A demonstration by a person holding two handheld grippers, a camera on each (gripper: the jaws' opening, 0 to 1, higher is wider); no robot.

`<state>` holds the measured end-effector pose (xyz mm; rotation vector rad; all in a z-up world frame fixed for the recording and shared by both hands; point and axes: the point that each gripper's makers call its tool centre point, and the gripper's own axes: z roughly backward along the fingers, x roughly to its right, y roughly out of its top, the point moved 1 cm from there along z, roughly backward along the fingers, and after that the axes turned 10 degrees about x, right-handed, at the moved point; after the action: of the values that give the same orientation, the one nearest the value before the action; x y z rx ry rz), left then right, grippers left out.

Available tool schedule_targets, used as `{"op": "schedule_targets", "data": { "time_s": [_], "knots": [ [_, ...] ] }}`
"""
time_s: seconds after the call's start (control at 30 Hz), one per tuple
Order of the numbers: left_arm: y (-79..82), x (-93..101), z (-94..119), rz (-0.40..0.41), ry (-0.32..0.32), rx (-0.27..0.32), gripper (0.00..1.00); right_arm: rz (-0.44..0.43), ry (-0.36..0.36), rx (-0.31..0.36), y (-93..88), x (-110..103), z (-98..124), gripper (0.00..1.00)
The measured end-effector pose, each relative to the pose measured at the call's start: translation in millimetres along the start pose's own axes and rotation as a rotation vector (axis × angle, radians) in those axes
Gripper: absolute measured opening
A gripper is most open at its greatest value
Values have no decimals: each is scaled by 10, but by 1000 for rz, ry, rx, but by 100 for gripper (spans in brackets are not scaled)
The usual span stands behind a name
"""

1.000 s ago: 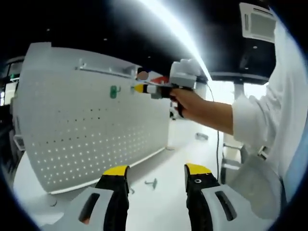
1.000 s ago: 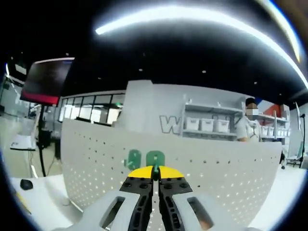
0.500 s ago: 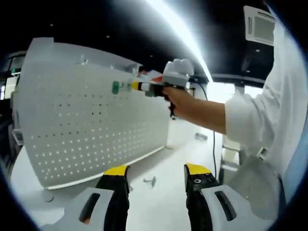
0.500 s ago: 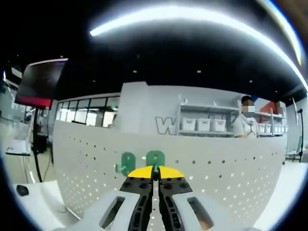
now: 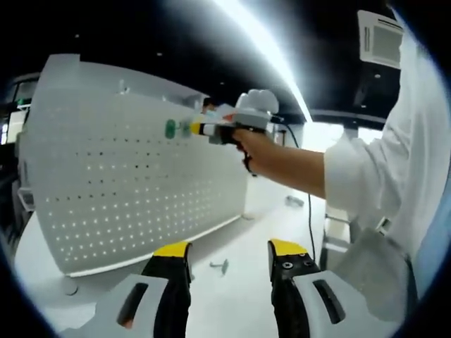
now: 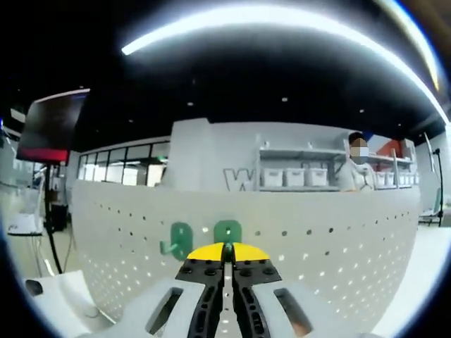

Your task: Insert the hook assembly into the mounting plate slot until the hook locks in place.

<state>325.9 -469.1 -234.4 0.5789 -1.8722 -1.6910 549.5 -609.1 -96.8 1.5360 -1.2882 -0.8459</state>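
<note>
Hook (image 6: 227, 232) sits pinched between the pressed-together jaws of the right gripper (image 6: 227, 252), straight ahead of them and at the pegboard (image 6: 338, 239) face, just beside a mounted green hook (image 6: 177, 238). Insertion axis runs along the jaws, into the board. Left gripper (image 5: 229, 250) hangs spread and empty, well apart over the table (image 5: 239, 296).

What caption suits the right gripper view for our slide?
Right gripper, shut on a green hook, presses it to the white pegboard beside another green hook.

Pale grey moulded left gripper (image 5: 229, 248) with black, yellow-tipped fingers (image 5: 171, 282); same build on right gripper (image 6: 227, 248), black screws near tips. White long sleeve (image 5: 366, 184), black cable (image 5: 311, 211) trailing.
</note>
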Motion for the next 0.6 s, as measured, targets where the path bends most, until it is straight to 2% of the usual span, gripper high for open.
{"op": "schedule_targets", "data": {
  "time_s": [0.3,0.6],
  "knots": [
    [6,-4,-5,3,-3,4,43,17,-4,-12,-51,6,-27,0],
    [10,-10,-3,6,-3,8,43,106,-5,-10,-83,12,-75,0]
  ]
}}
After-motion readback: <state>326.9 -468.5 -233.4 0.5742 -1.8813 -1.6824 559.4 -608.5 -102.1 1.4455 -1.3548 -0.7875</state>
